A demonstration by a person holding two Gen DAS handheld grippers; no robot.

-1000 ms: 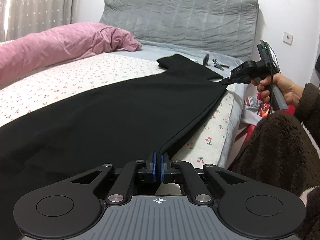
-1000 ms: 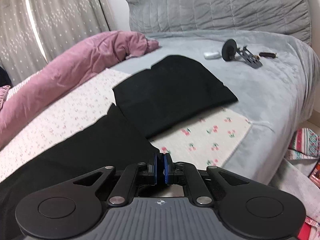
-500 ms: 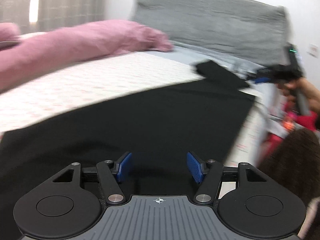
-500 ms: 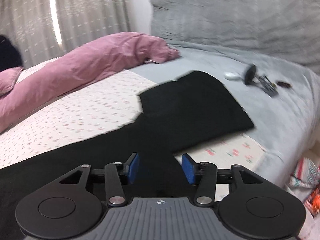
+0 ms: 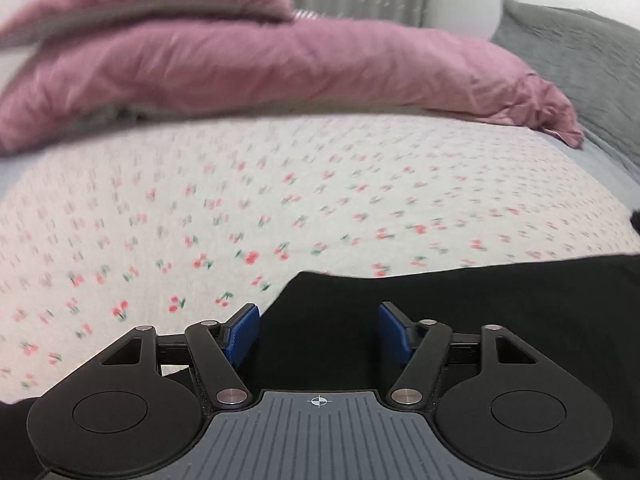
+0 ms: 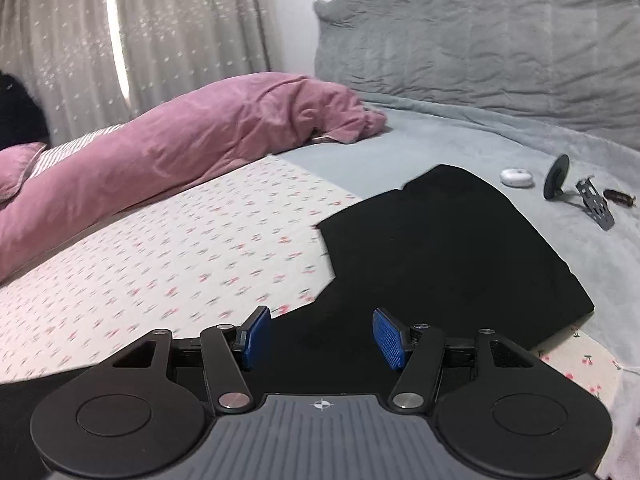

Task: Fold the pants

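Both grippers, newly parted, over flat black pants (image 6: 440, 248)

We see a home bedroom: bed (image 6: 200, 248) at centre, pink duvet (image 6: 180, 148) at ten o'clock, curtains (image 6: 160, 32) at eleven.

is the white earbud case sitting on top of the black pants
No, the white earbud case lies on the grey blanket beyond the black pants, clear of them.
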